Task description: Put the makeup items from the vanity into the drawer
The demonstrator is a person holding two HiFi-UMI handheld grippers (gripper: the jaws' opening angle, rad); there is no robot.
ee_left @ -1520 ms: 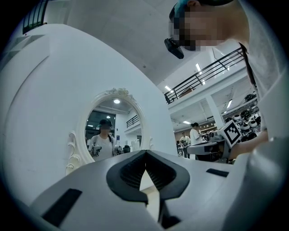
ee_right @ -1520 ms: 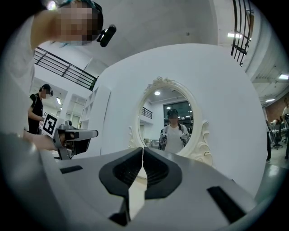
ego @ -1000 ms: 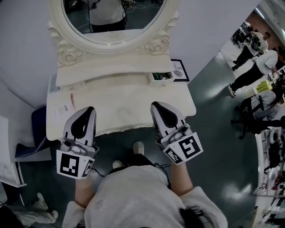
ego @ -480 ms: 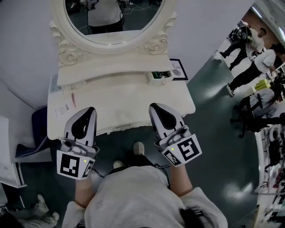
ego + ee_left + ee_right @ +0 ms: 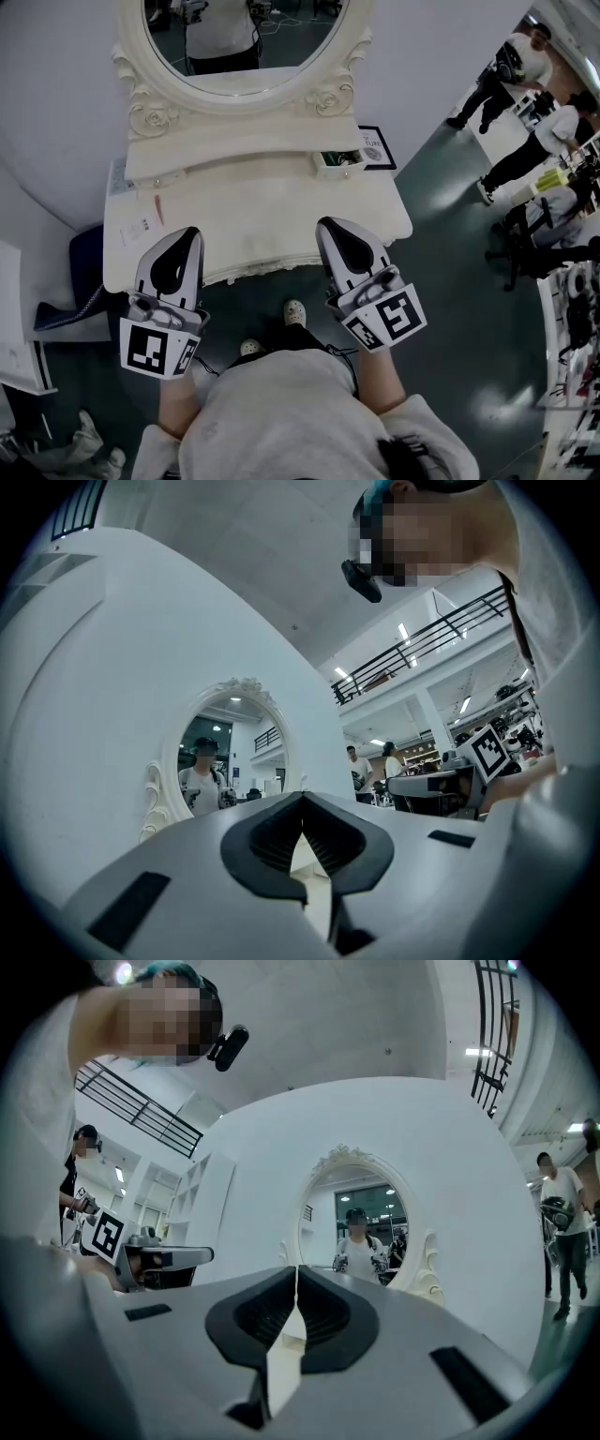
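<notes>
The white vanity stands in front of me under its oval mirror. A thin red makeup stick and a flat white packet lie at the tabletop's left end. A small drawer stands open at the back right with small items inside. My left gripper is shut and empty over the front left edge. My right gripper is shut and empty over the front right edge. In the left gripper view, my left gripper points at the mirror. So does my right gripper in its own view.
A framed sign leans behind the open drawer. A dark blue seat sits left of the vanity, with a white box beside it. Several people stand on the floor at the far right. My feet show under the front edge.
Both grippers stay shut in nearly the same place. The head view has shifted slightly, my feet have moved, and the people at the right have walked.
</notes>
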